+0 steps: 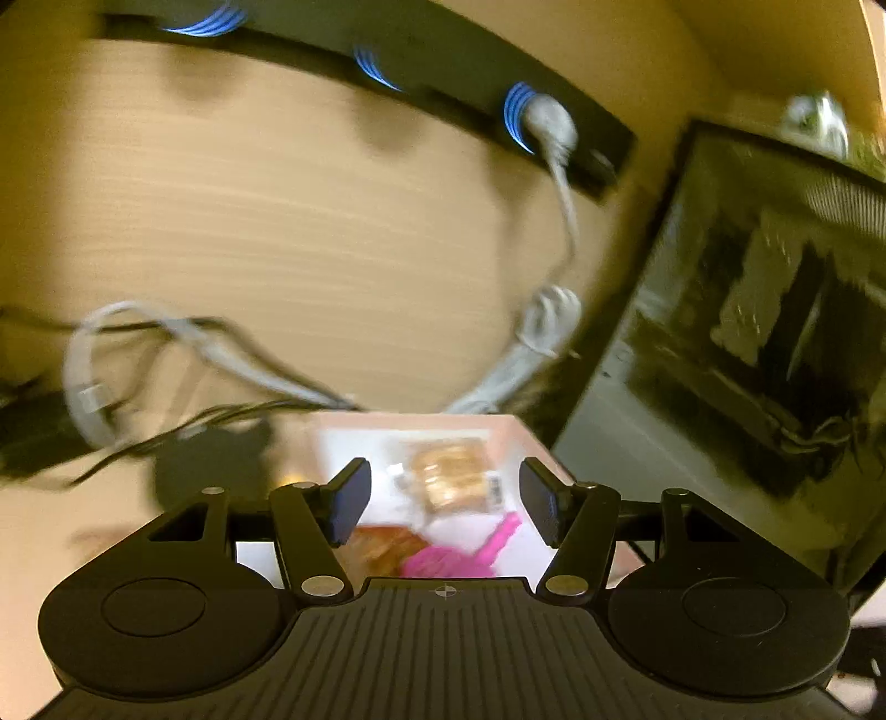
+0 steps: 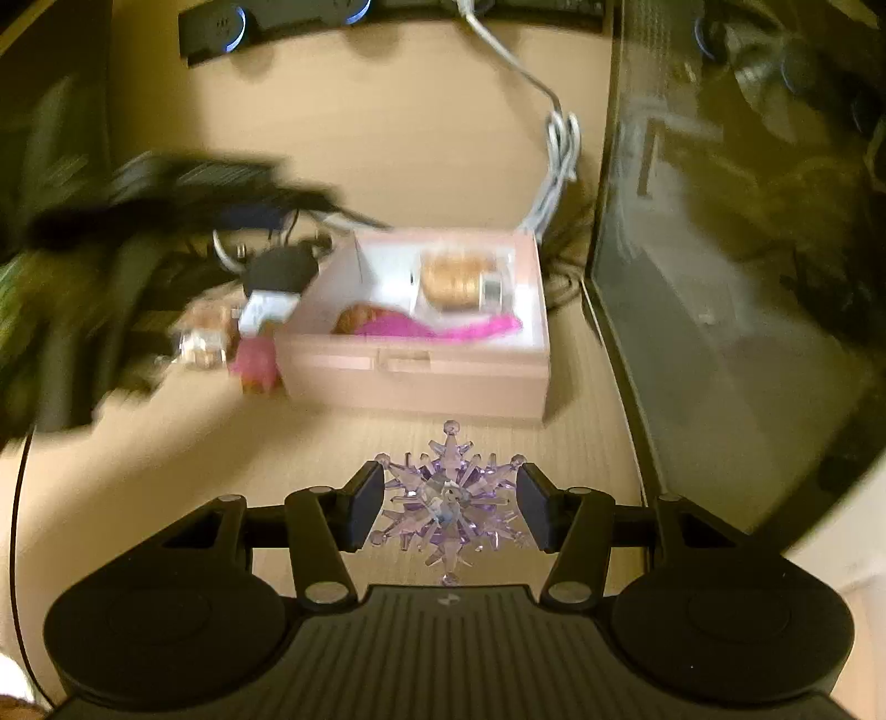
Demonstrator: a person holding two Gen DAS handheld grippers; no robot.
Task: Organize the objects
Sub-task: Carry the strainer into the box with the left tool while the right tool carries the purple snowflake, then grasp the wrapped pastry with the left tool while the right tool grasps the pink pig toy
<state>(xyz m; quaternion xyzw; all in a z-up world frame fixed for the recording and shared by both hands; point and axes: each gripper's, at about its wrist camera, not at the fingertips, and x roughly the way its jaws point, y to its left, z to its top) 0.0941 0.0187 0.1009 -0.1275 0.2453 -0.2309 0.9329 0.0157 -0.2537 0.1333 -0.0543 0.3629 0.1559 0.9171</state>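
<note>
My right gripper [image 2: 449,498] is shut on a clear purple snowflake ornament [image 2: 448,501], held above the desk just in front of a shallow pink box [image 2: 410,371]. Inside the box lie a gold thing in clear wrapping [image 2: 459,279] and a bright pink feathery piece [image 2: 443,329]. My left gripper [image 1: 443,493] hovers open over the same box [image 1: 421,421] with nothing between its pads. Below it I see the gold package [image 1: 451,479] and the pink piece [image 1: 459,556]. The left wrist view is blurred.
A dark monitor [image 2: 720,249] stands right of the box. A black power strip [image 2: 332,16] with a grey cable [image 2: 559,155] runs along the back. Left of the box sit a small clear package [image 2: 202,338], a pink item [image 2: 257,365], a white-and-black plug [image 2: 271,293] and tangled cables.
</note>
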